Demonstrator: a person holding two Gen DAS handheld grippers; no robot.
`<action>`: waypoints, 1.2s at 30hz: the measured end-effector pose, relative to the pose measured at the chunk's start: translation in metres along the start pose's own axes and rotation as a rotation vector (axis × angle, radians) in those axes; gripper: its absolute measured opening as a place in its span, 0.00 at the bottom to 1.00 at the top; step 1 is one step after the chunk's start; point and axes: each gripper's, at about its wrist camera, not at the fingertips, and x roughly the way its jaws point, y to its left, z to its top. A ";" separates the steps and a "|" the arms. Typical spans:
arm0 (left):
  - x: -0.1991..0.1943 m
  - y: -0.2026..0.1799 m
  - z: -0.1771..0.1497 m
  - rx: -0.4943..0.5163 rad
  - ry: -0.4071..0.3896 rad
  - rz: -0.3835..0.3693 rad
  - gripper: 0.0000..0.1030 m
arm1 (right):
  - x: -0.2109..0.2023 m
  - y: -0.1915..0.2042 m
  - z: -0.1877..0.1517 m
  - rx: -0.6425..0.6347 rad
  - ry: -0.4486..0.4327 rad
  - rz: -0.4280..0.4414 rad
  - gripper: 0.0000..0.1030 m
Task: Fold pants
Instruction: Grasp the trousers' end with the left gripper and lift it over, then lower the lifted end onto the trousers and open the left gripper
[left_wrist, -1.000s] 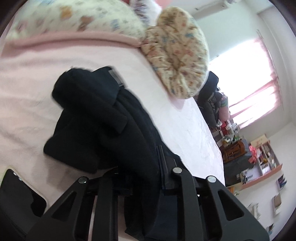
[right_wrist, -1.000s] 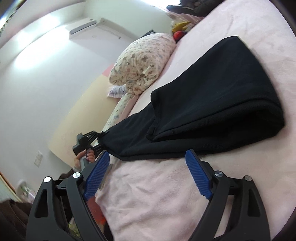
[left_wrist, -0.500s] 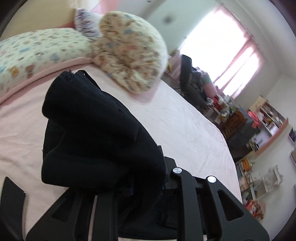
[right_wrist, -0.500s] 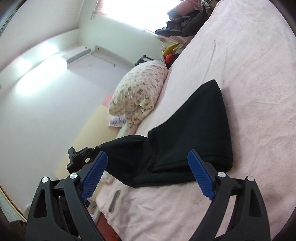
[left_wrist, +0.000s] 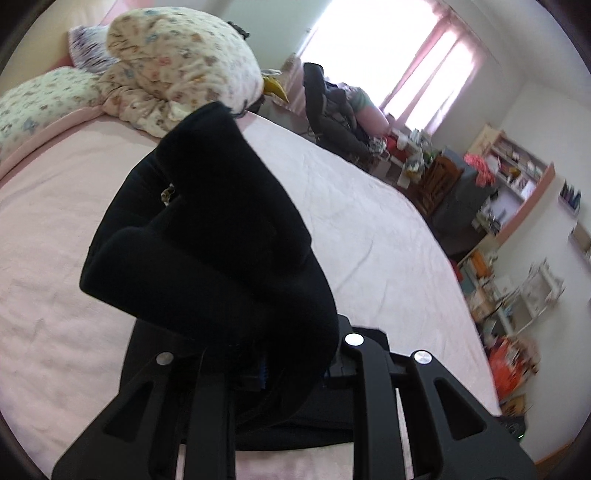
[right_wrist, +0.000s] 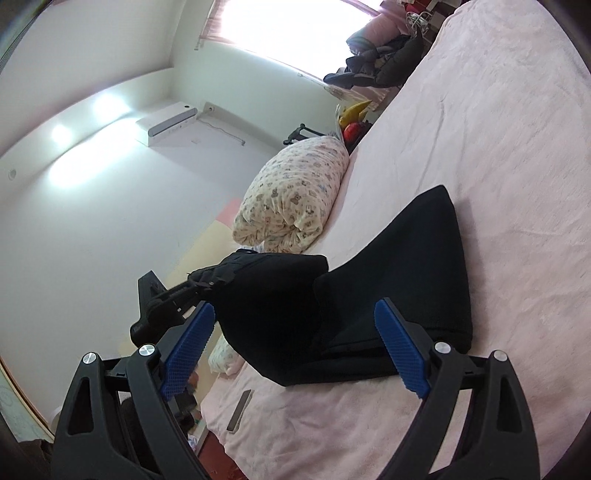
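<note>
Left tool (right_wrist: 192, 286) clenched on pants (right_wrist: 369, 295); gripped end since raised off bed (right_wrist: 498, 184), carried toward folded portion. Right tool (right_wrist: 291, 347) released, empty. Fold underway.

Big pink bed (left_wrist: 369, 236) w/ a soft cover. Teddy-print pillow (right_wrist: 295, 195) lies at its edge. Dark phone (right_wrist: 240, 410) sits near the bed's side. Bright window (left_wrist: 391, 55) w/ pink curtains, messy shelves (left_wrist: 517, 177) beside it. White AC (right_wrist: 170, 123) up on the wall.
</note>
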 end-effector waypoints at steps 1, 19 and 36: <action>0.004 -0.007 -0.005 0.016 0.003 0.007 0.19 | -0.001 0.000 0.001 -0.002 -0.006 -0.001 0.88; 0.078 -0.121 -0.113 0.469 0.040 0.160 0.22 | -0.045 -0.008 0.017 0.017 -0.266 -0.179 0.89; 0.086 -0.128 -0.119 0.464 0.060 0.048 0.21 | -0.040 -0.027 0.026 0.070 -0.261 -0.250 0.89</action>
